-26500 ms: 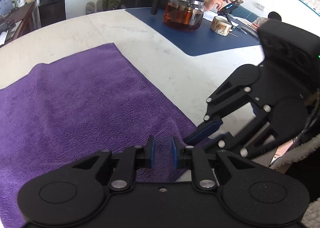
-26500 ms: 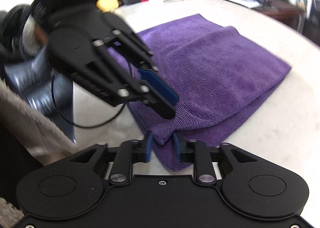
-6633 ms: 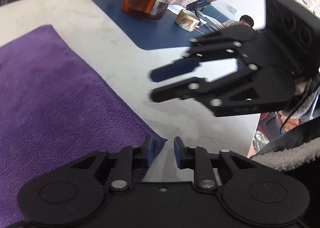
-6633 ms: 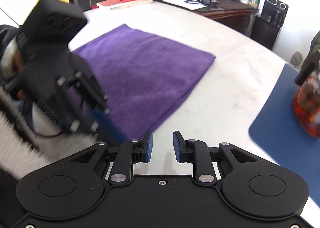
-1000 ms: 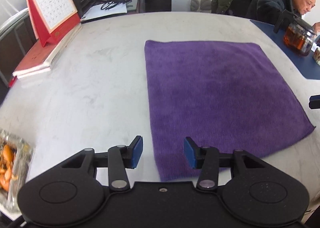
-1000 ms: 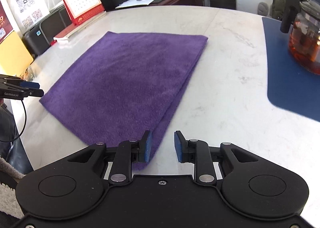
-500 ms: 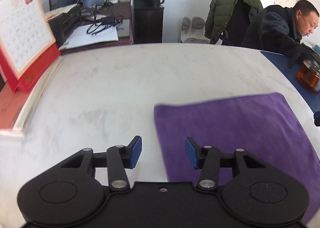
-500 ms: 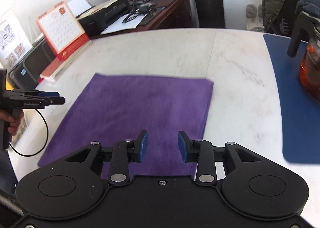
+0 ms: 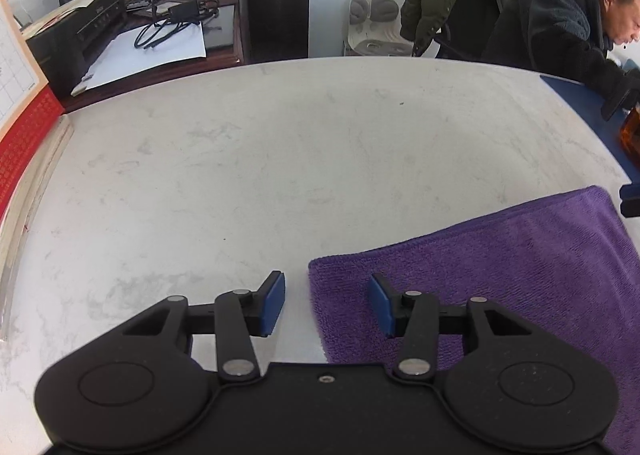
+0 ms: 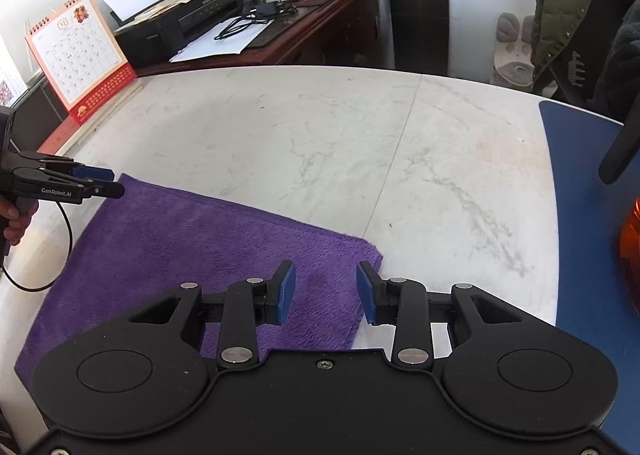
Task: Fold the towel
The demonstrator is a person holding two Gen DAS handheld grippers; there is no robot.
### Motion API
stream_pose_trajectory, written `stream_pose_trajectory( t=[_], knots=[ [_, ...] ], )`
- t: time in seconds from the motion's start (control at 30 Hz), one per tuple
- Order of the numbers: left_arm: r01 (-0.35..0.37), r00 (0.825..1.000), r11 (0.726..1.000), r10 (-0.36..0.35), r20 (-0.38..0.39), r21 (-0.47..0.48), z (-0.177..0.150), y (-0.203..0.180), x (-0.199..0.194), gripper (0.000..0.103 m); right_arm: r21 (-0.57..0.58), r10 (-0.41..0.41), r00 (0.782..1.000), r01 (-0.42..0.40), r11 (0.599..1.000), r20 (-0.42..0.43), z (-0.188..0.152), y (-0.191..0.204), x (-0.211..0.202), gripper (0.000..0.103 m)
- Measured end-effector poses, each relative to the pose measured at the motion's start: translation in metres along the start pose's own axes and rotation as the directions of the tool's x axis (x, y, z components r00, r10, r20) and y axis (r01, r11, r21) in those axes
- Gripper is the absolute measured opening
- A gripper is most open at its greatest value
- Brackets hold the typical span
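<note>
Calendar (image 10: 82,55) whole only rightward.

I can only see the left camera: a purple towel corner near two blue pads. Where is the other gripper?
Observer: The right gripper hovers over the towel near its other corner. Its jaws have just been opening, with nothing gripped between them.
Operator: Is the towel folded yet?
Observer: The right view shows more of it, and it looks flat and unfolded on the table.
Operator: Who holds the gripper I'm looking along?
Observer: A hand holds the left gripper by its handle, and a black cable loops down beneath it.
</note>
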State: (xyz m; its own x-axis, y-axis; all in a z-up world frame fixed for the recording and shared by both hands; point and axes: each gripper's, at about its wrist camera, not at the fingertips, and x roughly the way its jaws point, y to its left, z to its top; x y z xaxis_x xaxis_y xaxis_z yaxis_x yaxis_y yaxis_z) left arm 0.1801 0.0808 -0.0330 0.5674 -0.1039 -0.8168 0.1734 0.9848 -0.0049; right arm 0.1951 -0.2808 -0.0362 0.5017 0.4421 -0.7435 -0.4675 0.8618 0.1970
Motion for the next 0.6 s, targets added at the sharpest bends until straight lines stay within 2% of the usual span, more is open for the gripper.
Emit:
stream_pose_trajectory(
  t=[0.27,0.37,0.6],
  knots=[
    [0.02,1.0,1.0,-0.021,0.008,0.022,0.002,-0.001,0.004,0.041,-0.037,-0.015,1.0,0.015,0.999,-0.005,0.009,-0.002,0.021,0.033],
    [0.029,1.0,0.999,-0.03,0.011,0.029,0.003,-0.001,0.005,0.036,-0.024,-0.034,0.999,0.034,0.999,-0.011,0.009,-0.004,0.023,0.033],
    [0.034,0.999,0.998,-0.034,0.002,0.043,0.006,-0.003,0.006,0.034,0.017,-0.088,0.996,0.088,0.996,-0.028,0.006,-0.009,0.029,0.033]
  ],
)
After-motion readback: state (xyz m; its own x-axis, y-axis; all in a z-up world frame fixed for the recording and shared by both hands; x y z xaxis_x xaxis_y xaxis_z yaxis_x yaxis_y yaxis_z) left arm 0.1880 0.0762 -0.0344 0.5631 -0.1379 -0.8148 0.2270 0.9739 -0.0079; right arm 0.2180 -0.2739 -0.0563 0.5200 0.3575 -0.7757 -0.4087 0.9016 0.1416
